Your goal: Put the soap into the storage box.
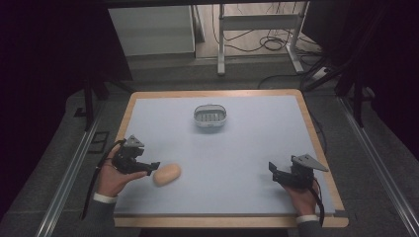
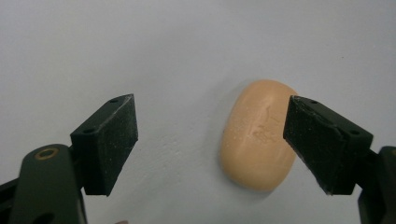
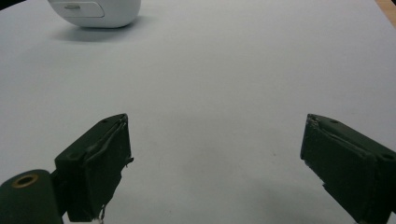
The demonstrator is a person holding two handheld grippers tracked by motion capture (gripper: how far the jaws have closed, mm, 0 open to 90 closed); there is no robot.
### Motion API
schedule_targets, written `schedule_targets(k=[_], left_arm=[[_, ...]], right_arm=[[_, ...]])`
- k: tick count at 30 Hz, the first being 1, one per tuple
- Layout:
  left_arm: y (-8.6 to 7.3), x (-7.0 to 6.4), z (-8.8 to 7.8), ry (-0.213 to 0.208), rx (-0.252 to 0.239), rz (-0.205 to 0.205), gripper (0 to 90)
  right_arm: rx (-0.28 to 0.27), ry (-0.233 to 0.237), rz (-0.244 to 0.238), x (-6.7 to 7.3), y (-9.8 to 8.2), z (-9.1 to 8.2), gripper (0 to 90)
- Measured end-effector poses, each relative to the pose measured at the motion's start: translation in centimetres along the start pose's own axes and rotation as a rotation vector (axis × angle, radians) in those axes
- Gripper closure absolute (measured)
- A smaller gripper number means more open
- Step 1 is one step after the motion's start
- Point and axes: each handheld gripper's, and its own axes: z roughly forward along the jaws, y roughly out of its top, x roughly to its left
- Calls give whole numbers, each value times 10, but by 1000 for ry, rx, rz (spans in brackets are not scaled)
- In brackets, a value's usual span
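From above, the soap bar [image 1: 166,174] lies on the worktop [image 1: 237,148], well short of the soap dish [image 1: 210,117], the left hand-held gripper [image 1: 152,168] just beside it. Its own camera shows wide jaws holding nothing, soap off-centre by one pad: centre first. The right hand-held gripper [image 3: 215,168] gapes empty.

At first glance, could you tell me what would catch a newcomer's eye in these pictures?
The peach-coloured soap bar stands out, lying on the pale blue mat at front left, just ahead of the open left gripper. Farther back, near the middle, sits a white soap dish. The right gripper rests open at front right.
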Motion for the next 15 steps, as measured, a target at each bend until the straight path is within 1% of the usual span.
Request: schedule_targets(k=[2,6,11,15], left_arm=[[2,-2,1,-2,9,11,181],[5,-5,4,-3,19,29,185],[9,-11,9,-6,45,58,186],[12,-14,12,-9,55,72,186]], right_arm=[[-3,8,-7,0,0,0,86],[0,3,-4,1,0,0,86],[6,0,-4,1,0,1,86],[7,1,-1,1,0,1,86]])
